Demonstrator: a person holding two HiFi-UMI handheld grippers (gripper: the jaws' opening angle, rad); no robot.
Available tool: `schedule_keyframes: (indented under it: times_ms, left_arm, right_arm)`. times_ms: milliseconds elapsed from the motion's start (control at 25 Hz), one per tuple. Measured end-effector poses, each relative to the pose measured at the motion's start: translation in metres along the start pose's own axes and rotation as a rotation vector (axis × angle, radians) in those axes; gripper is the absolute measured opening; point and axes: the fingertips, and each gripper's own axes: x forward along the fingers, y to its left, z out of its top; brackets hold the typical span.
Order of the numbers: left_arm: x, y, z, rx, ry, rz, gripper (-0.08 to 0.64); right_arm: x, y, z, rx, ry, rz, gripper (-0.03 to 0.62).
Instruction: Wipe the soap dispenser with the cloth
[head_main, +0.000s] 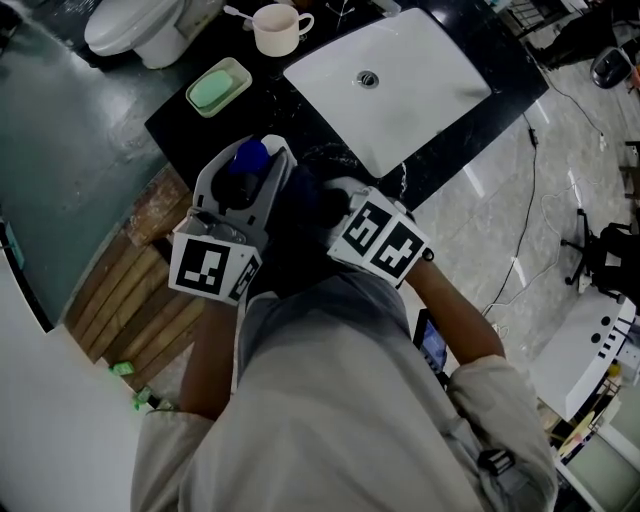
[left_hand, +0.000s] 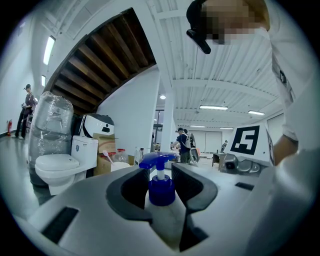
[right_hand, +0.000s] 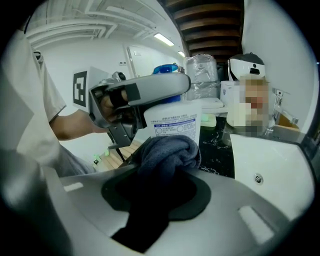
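My left gripper (left_hand: 161, 192) is shut on the soap dispenser (left_hand: 162, 215), a white bottle with a blue pump (left_hand: 159, 176), and holds it upright and level above the counter's near edge. In the head view the blue pump (head_main: 249, 156) shows between the left gripper's (head_main: 245, 178) jaws. My right gripper (right_hand: 165, 172) is shut on a bunched dark grey-blue cloth (right_hand: 169, 152). The cloth presses against the lower front of the white bottle (right_hand: 174, 125), just under its printed label. In the head view the right gripper's marker cube (head_main: 381, 240) sits close beside the left one.
The black counter (head_main: 190, 115) carries a white sink basin (head_main: 395, 75), a green soap dish (head_main: 218, 87) and a cream mug (head_main: 279, 29). A white toilet (head_main: 135, 27) stands beyond it. Wooden slats (head_main: 135, 300) lie on the floor at the left. People stand in the far background.
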Motion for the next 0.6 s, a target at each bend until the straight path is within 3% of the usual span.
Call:
schedule_keyframes:
  times_ms: [600]
  left_arm:
    - [0.001,0.001,-0.001,0.004,0.005,0.004,0.138]
  right_arm:
    - [-0.018,-0.003,0.025,-0.04,-0.062,-0.008,0.12]
